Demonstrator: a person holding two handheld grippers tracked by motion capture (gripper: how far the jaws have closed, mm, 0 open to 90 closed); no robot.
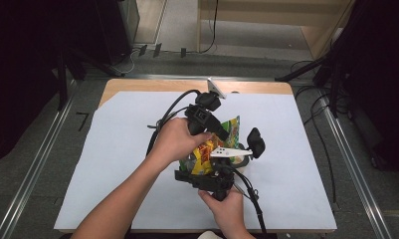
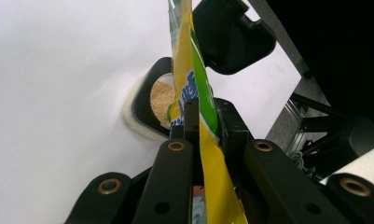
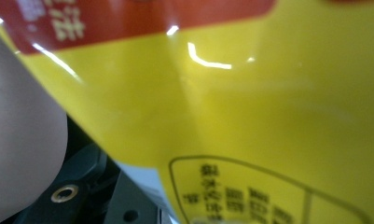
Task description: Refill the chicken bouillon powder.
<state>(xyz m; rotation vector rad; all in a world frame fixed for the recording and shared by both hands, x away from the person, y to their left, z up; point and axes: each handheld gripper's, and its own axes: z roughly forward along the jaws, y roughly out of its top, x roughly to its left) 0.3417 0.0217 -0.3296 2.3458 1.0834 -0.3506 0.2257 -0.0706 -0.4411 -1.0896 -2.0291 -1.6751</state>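
The left gripper (image 2: 196, 122) fingers pinch shut on the yellow packet (image 2: 189, 70), tilting it over the black cup (image 2: 145, 100) near the table's front edge so powder falls in; the right gripper's (image 1: 212, 183) finger state I cannot tell.

The high view looked forward and down from above the person's side, taking in the whole table (image 1: 137, 199) from a distance. The left gripper view looked along its jaws, closed on the yellow packet (image 2: 194, 93), close above a bowl (image 2: 145, 100). The right gripper view sat pressed near that packet (image 3: 250, 116), blurred. All three views shared the packet (image 1: 209, 149).
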